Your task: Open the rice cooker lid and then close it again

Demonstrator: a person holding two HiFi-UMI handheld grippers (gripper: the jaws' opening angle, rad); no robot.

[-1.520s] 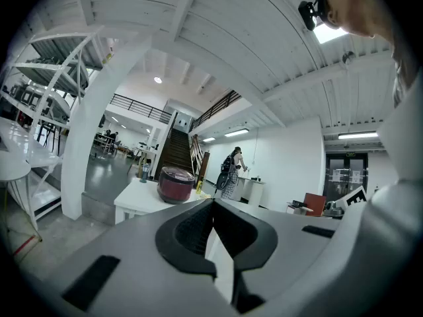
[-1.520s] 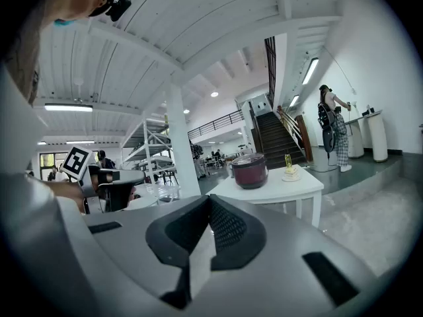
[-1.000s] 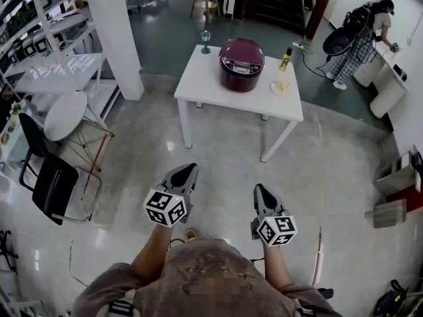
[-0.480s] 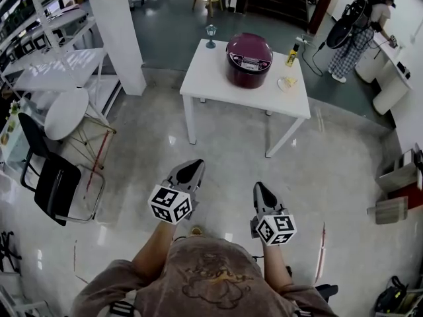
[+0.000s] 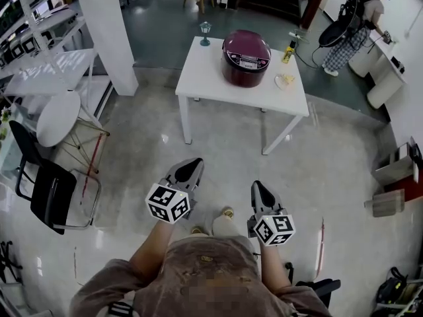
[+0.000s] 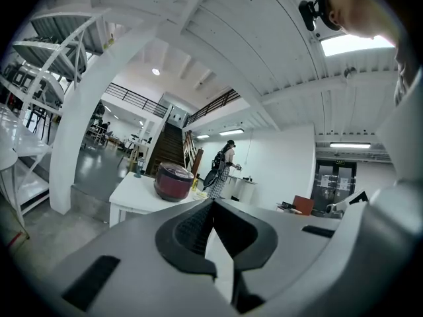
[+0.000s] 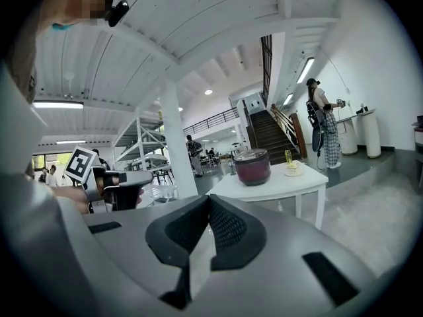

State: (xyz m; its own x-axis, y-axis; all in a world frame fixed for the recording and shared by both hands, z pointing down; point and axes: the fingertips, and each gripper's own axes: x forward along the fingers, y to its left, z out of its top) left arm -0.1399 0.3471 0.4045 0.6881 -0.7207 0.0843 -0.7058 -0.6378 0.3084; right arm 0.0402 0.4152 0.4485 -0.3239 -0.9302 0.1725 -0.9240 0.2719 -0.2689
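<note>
The dark red rice cooker (image 5: 246,58) stands with its lid down on a white table (image 5: 211,84) across the floor, well ahead of me. My left gripper (image 5: 193,165) and right gripper (image 5: 256,187) are held side by side at waist height over the tiled floor, far short of the table. Both point toward it with jaws shut and nothing between them. In the left gripper view the cooker (image 6: 173,181) shows small above the closed jaws; the right gripper view has the cooker (image 7: 252,166) on the table (image 7: 291,185) ahead.
On the table sit a yellow bottle (image 5: 287,51), a small glass (image 5: 205,33) and a small plate (image 5: 285,80). A white pillar (image 5: 106,32), a round side table (image 5: 58,117) and a black chair (image 5: 49,190) stand at the left. A person (image 5: 353,25) stands at the back right.
The table and cooker have shifted slightly in the head view as I walk toward them. A foot now shows on the floor below the grippers. Both grippers stay shut.
</note>
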